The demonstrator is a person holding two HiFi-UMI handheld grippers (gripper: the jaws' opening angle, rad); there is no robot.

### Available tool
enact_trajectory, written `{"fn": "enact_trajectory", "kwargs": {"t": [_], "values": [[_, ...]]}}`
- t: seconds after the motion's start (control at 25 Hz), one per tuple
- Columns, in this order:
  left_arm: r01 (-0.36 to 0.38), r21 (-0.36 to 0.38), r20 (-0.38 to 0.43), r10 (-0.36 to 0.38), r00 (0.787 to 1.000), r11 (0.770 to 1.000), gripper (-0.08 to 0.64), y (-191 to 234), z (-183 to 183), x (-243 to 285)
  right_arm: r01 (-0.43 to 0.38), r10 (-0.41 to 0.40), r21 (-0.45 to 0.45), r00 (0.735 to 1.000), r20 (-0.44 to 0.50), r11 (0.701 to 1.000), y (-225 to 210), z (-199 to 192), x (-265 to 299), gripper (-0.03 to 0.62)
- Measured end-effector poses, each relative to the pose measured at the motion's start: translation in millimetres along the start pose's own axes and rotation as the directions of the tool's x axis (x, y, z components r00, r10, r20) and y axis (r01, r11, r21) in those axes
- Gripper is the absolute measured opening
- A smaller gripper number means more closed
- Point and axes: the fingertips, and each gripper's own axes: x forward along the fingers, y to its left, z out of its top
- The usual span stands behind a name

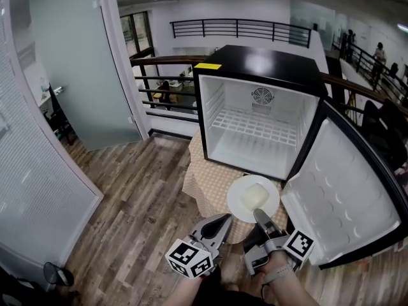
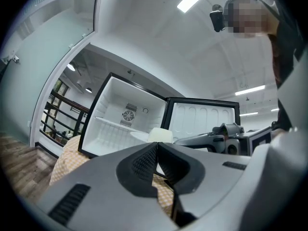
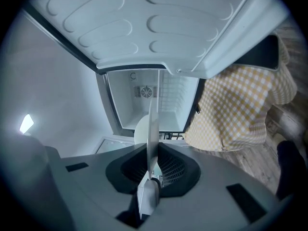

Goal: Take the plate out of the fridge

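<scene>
A white plate [image 1: 237, 204] with a pale block [image 1: 253, 196] on it hangs outside the open black mini fridge [image 1: 261, 116], just in front of its opening and above the table's front edge. My right gripper [image 1: 261, 217] is shut on the plate's near rim. The right gripper view has the plate [image 3: 152, 124] edge-on between the jaws of the right gripper [image 3: 153, 170]. My left gripper [image 1: 223, 223] stays shut and empty, close to the left of the plate. In the left gripper view, the plate [image 2: 138, 136] and block [image 2: 160, 135] show beyond the left gripper [image 2: 155, 150].
The fridge door [image 1: 344, 190] is swung wide open to the right. The fridge interior holds one bare wire shelf [image 1: 256, 126]. A yellow checked cloth [image 1: 207, 183] covers the small table under the fridge. A glass partition [image 1: 76, 62] stands left; railings run behind.
</scene>
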Motion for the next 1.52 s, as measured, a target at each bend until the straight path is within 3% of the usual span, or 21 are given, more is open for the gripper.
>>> {"fn": "enact_trajectory", "kwargs": {"t": [0.6, 1.52], "values": [[0.023, 0.009, -0.006, -0.023, 1.000, 1.000, 0.009, -23, 6, -38, 0.004, -0.004, -0.027, 1.000, -0.004, 1.000, -3, -26, -37, 0.058], [0.016, -0.032, -0.055, -0.018, 0.998, 0.999, 0.009, -50, -19, -139, 0.001, -0.001, 0.021, 1.000, -0.005, 1.000, -24, -109, -109, 0.058]]}}
